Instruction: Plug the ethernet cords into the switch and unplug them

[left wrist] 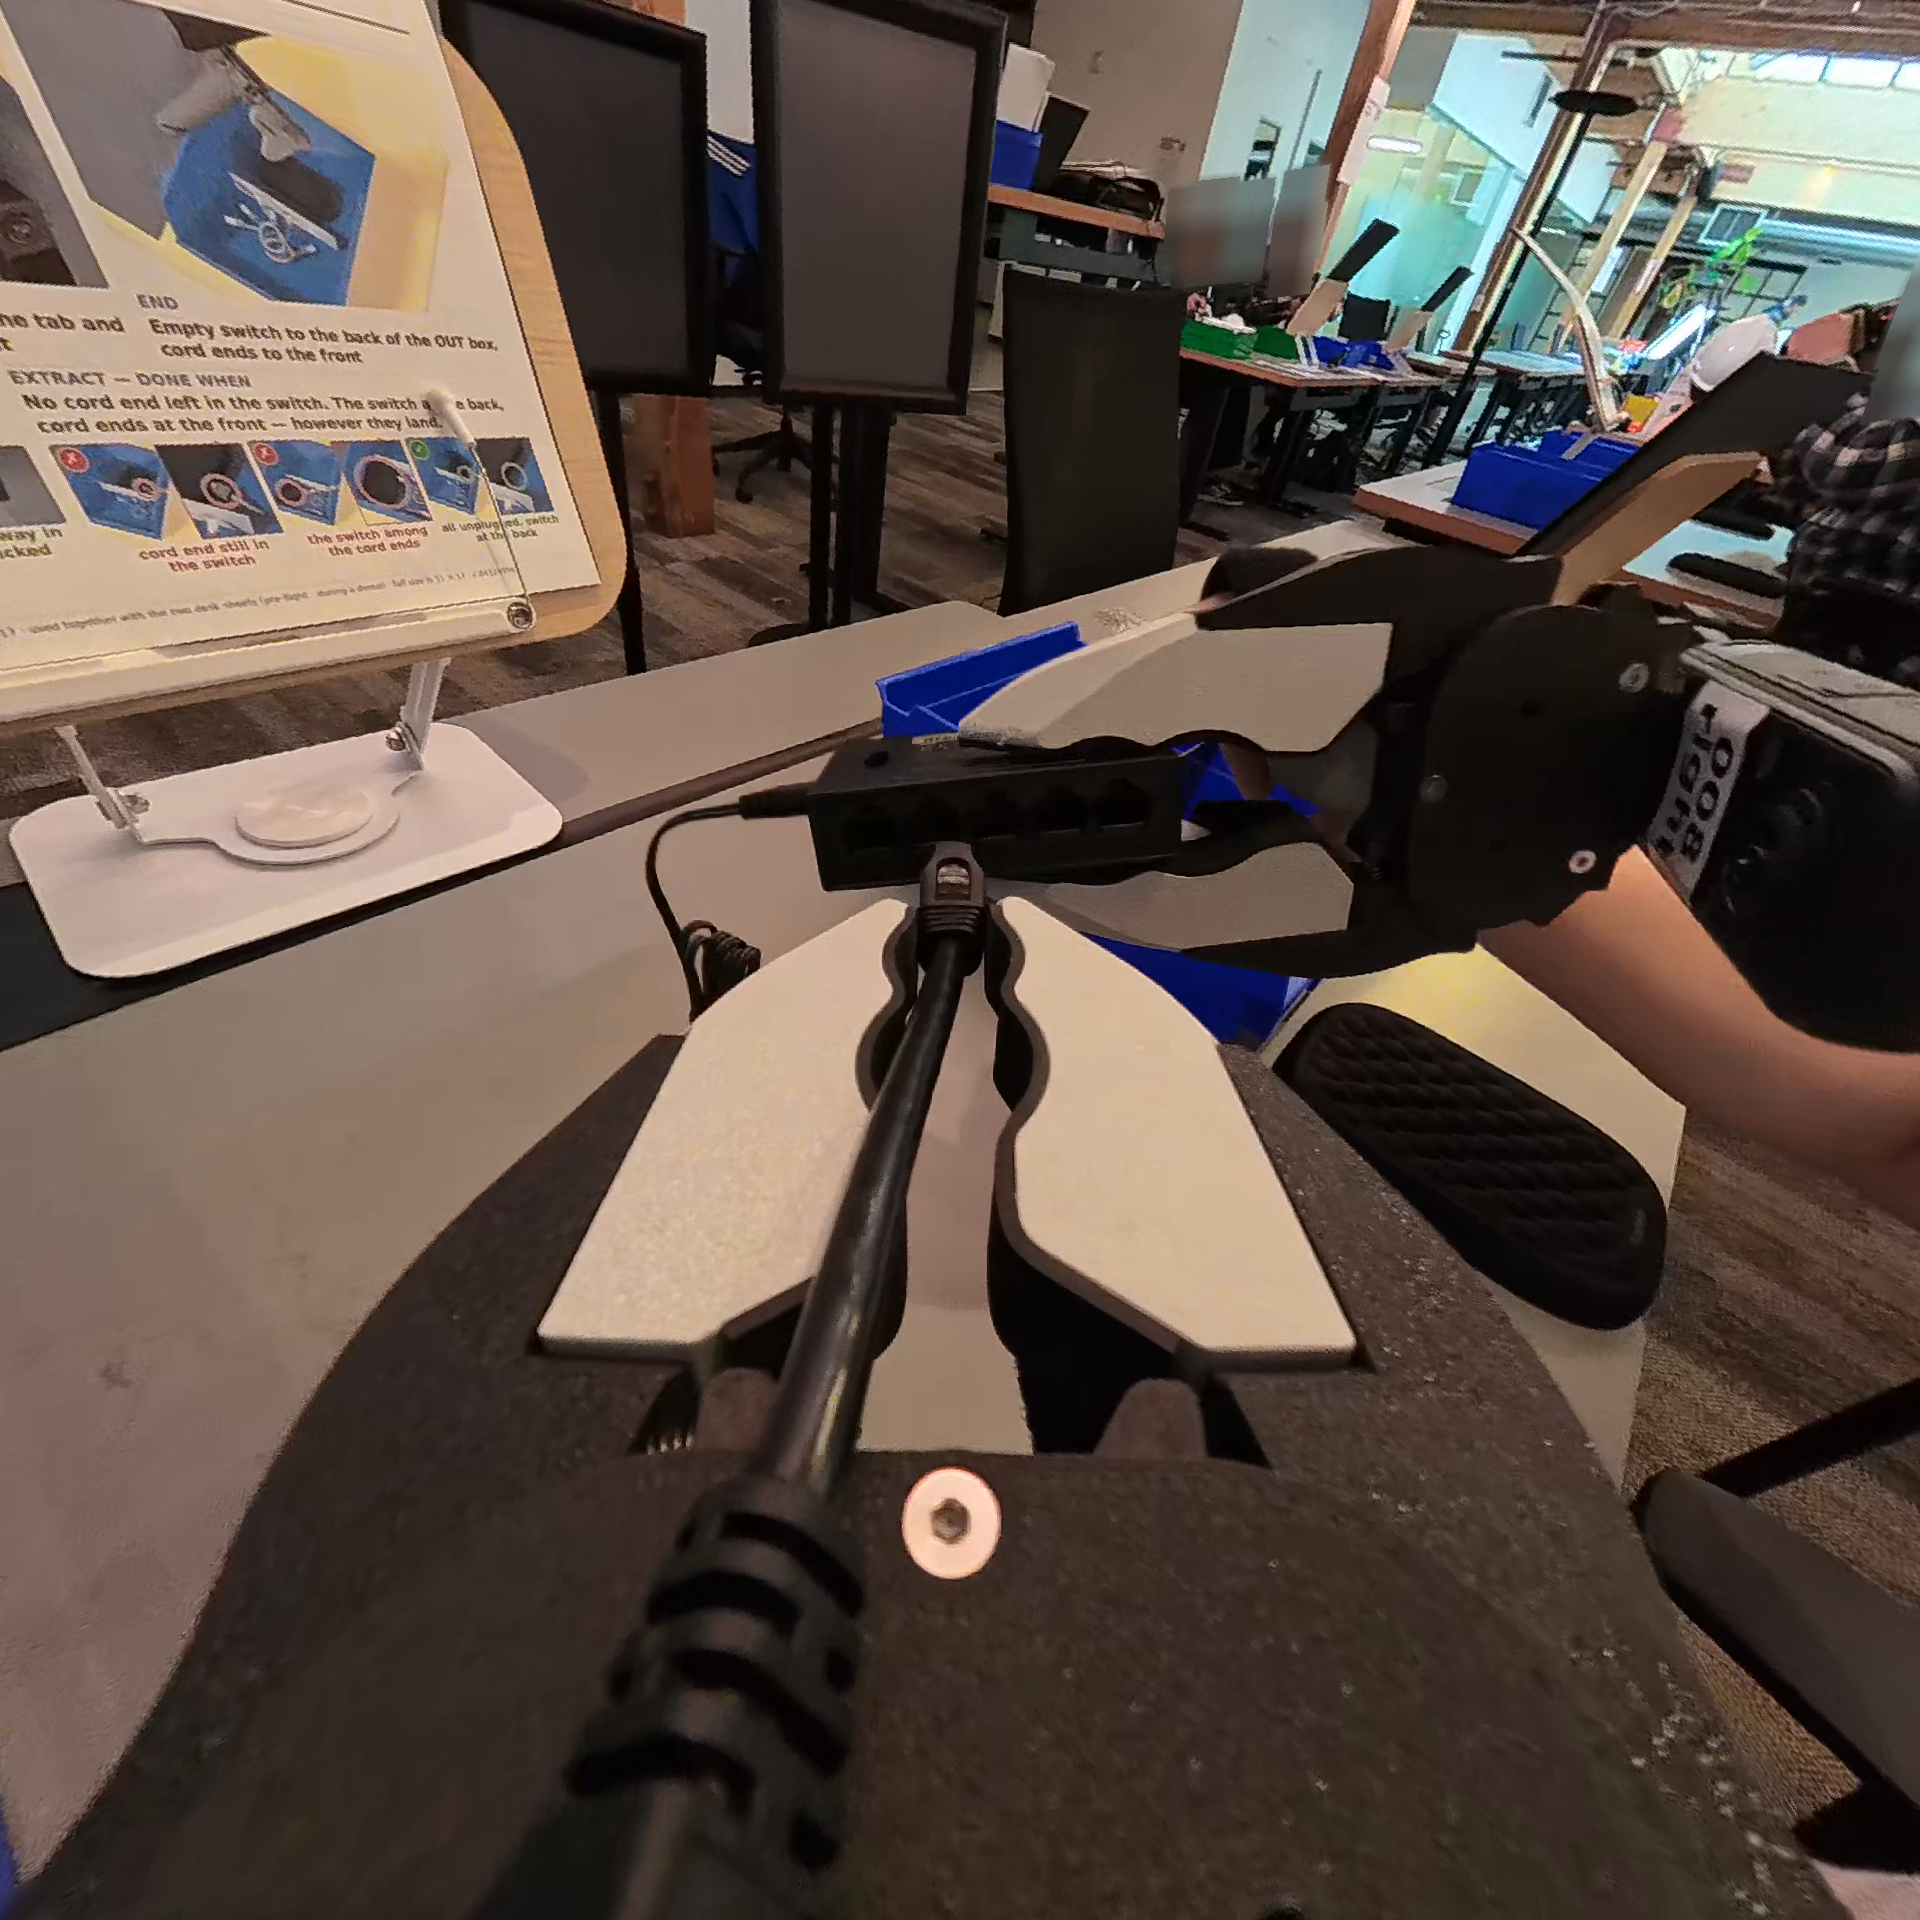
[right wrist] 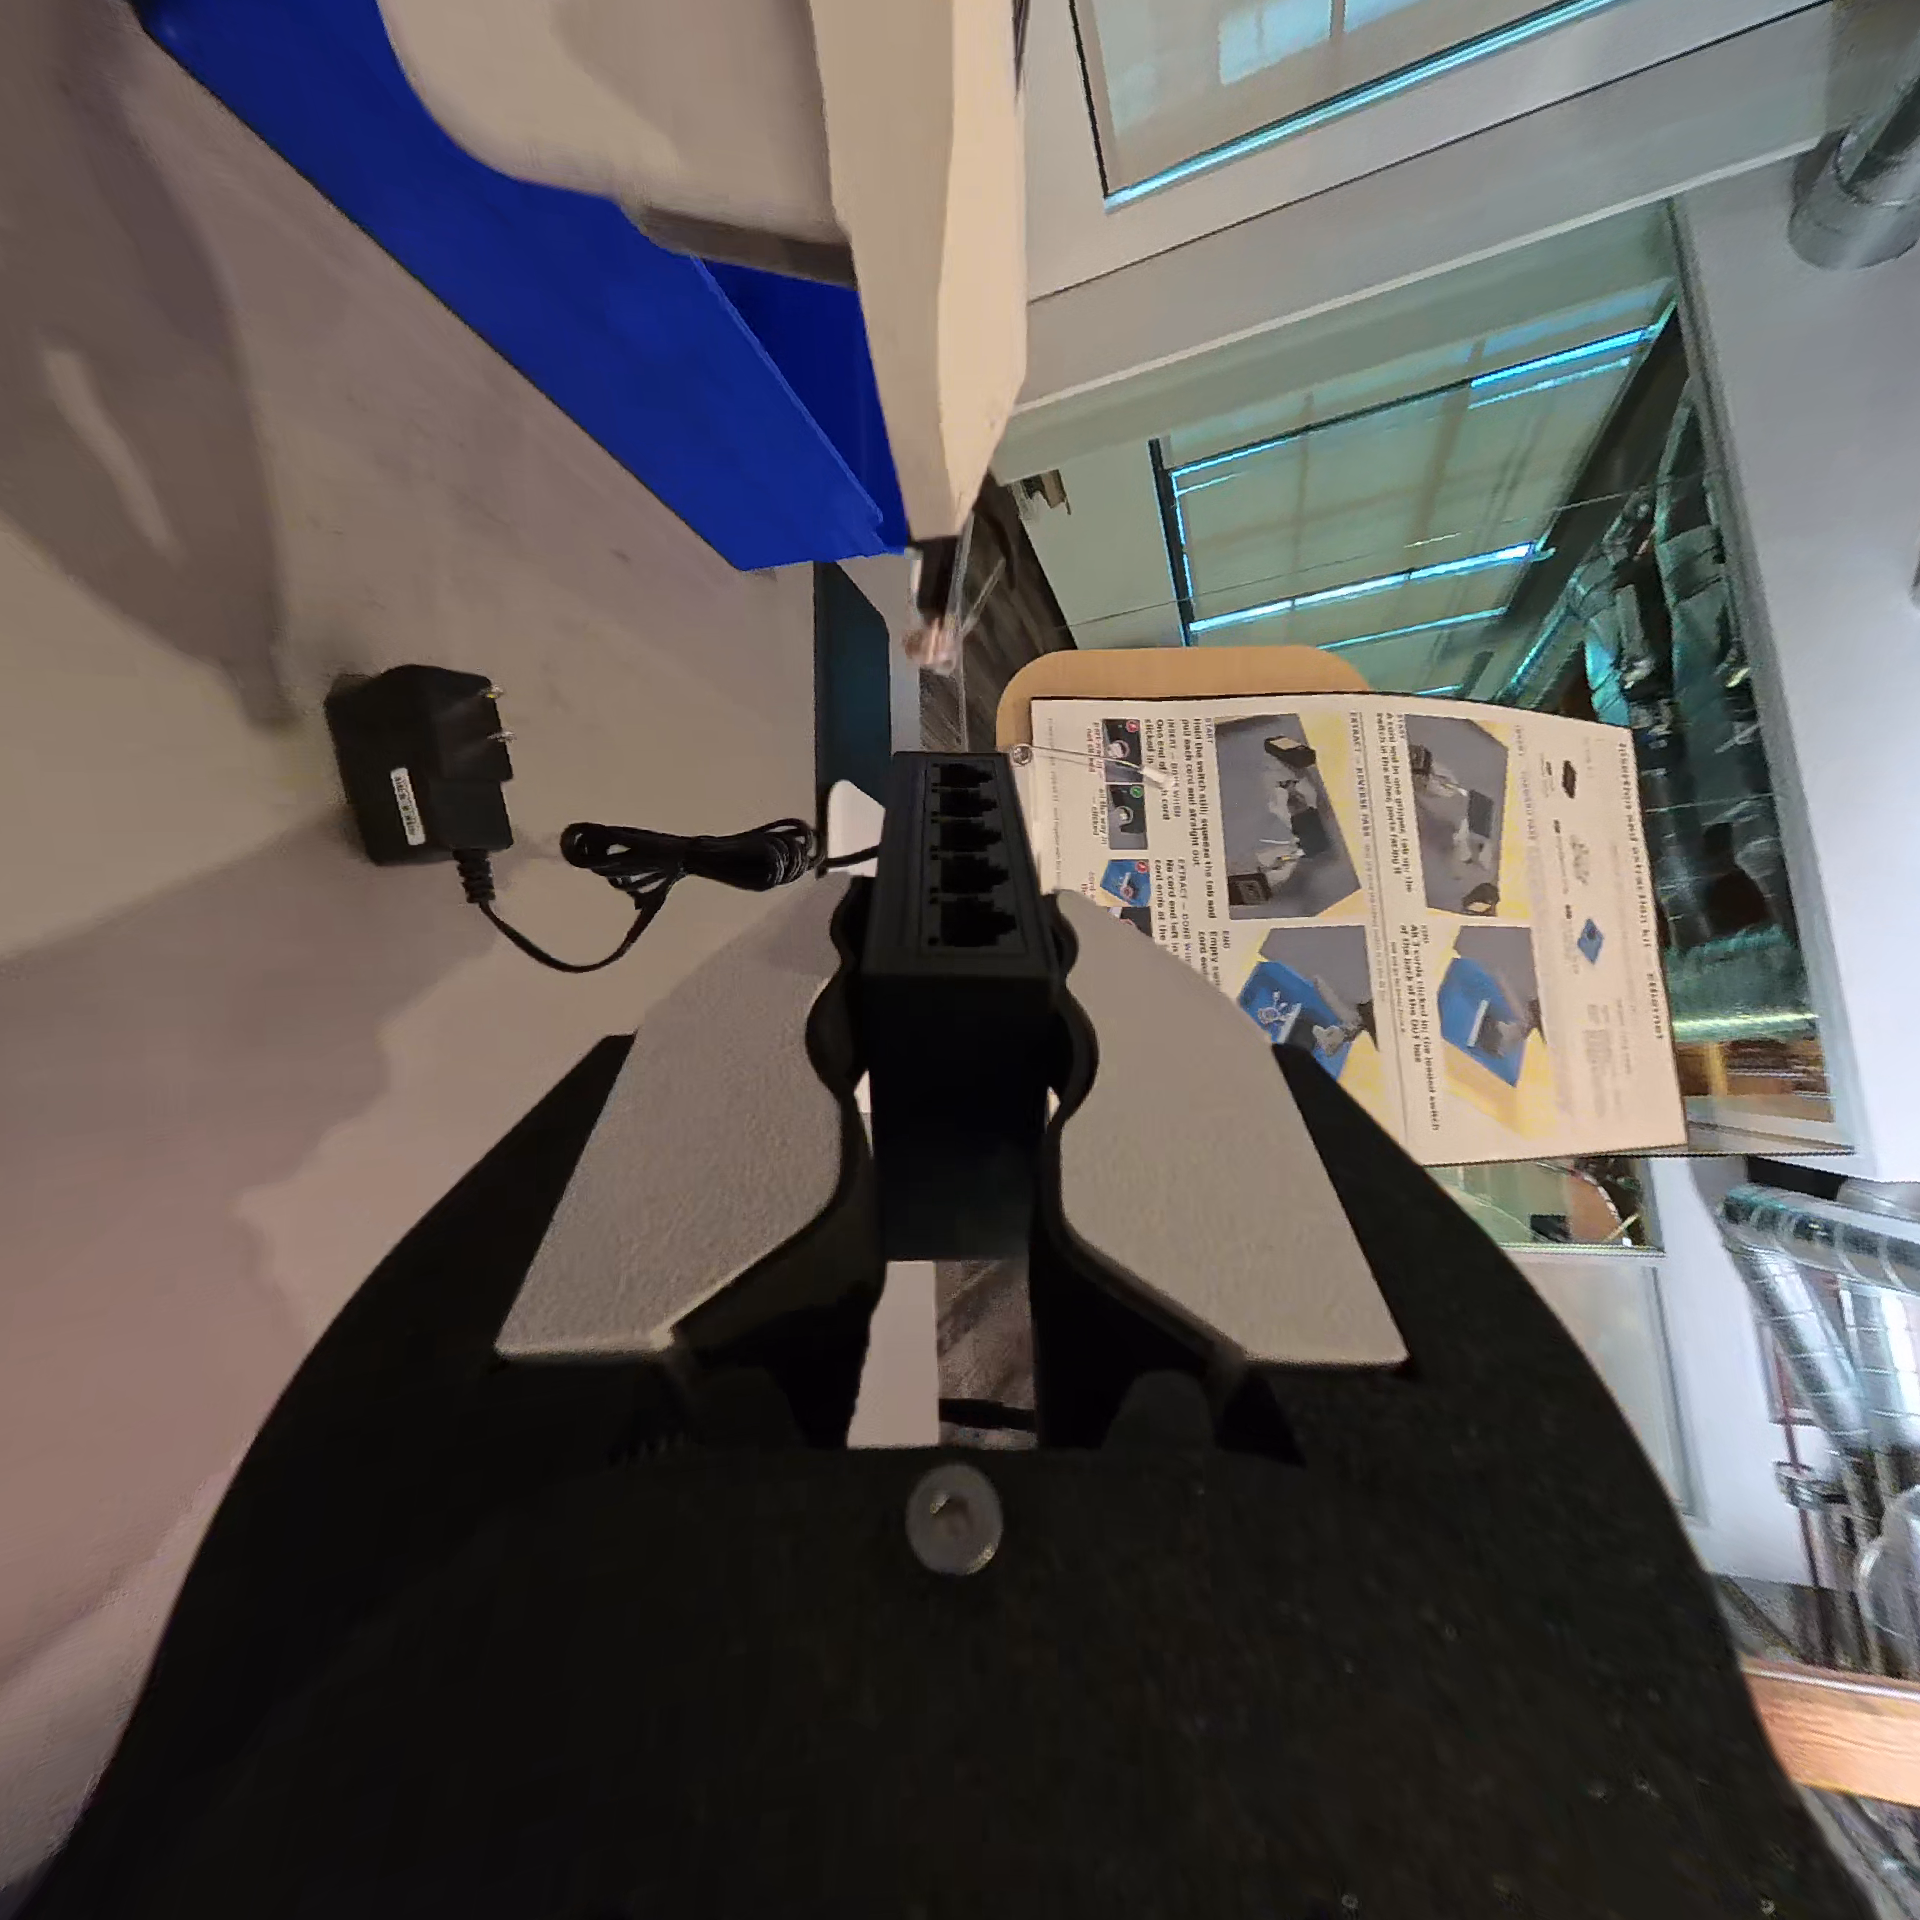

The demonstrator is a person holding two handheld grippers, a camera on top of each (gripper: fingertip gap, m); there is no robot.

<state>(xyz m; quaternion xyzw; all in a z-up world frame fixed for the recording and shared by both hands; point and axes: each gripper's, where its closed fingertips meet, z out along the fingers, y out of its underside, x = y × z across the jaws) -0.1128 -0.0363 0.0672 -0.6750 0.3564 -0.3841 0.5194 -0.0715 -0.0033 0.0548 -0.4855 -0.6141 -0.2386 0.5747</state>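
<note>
L gripper (left wrist: 951,920) level, aiming cord plug (left wrist: 951,878) at R-gripped switch (left wrist: 997,810).

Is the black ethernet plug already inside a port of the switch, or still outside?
Outside. In the right wrist view all five ports of the switch are empty, and the plug in the left gripper is apart from it.

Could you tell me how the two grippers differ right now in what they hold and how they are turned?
The left gripper pinches a thin black ethernet cord just behind its plug; the right gripper clamps the wider black switch. The left's fingers lie side by side, nearly together; the right's, seen from the left wrist view, are stacked above and below the switch, wider apart. Both have pale fingers on black bodies.
</note>
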